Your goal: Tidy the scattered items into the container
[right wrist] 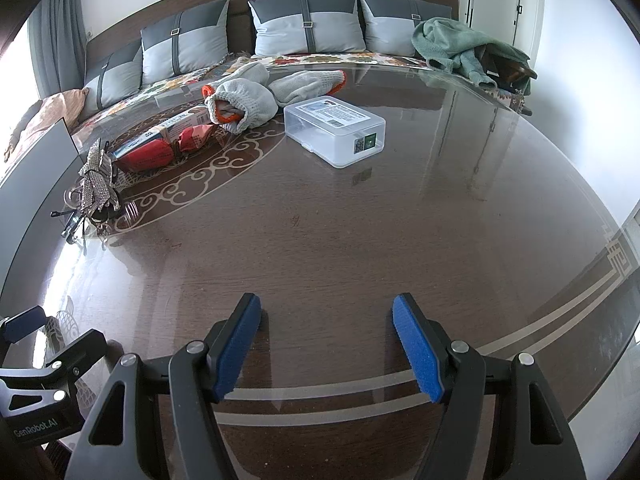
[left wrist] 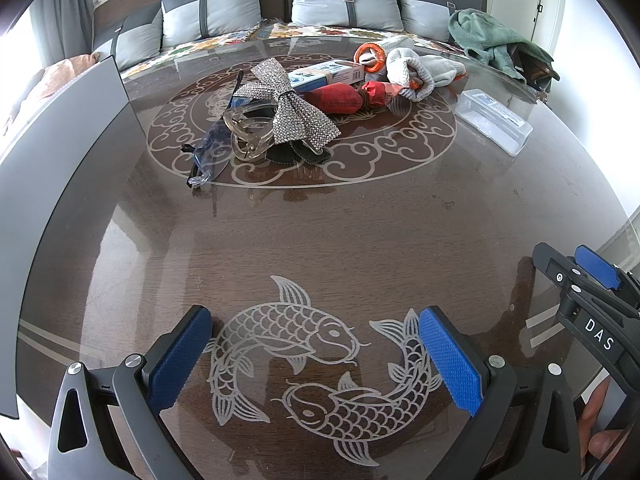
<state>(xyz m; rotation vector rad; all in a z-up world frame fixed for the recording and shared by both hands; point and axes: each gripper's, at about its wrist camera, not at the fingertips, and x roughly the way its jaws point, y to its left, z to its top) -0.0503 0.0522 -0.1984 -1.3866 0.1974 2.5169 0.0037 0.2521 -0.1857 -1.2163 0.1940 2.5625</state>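
Note:
Scattered items lie in a pile at the far middle of the glass-topped table: a rhinestone bow (left wrist: 294, 110) (right wrist: 94, 188), a clear hair claw (left wrist: 248, 132), blue-framed glasses (left wrist: 210, 152), a red wrapped packet (left wrist: 340, 98) (right wrist: 150, 156), a blue-white box (left wrist: 328, 74), and grey knit gloves with orange cuffs (left wrist: 416, 68) (right wrist: 244, 104). A clear plastic lidded box (left wrist: 494, 120) (right wrist: 336, 128) stands to the right of them. My left gripper (left wrist: 316, 356) is open and empty near the front edge. My right gripper (right wrist: 326, 348) is open and empty, beside the left one.
A grey container wall (left wrist: 60, 152) (right wrist: 44, 156) rises at the table's left side. A sofa with grey cushions (left wrist: 344, 0) runs behind the table, with a green towel (left wrist: 492, 36) (right wrist: 460, 48) on its right end. Fish patterns (left wrist: 288, 340) are etched in the glass.

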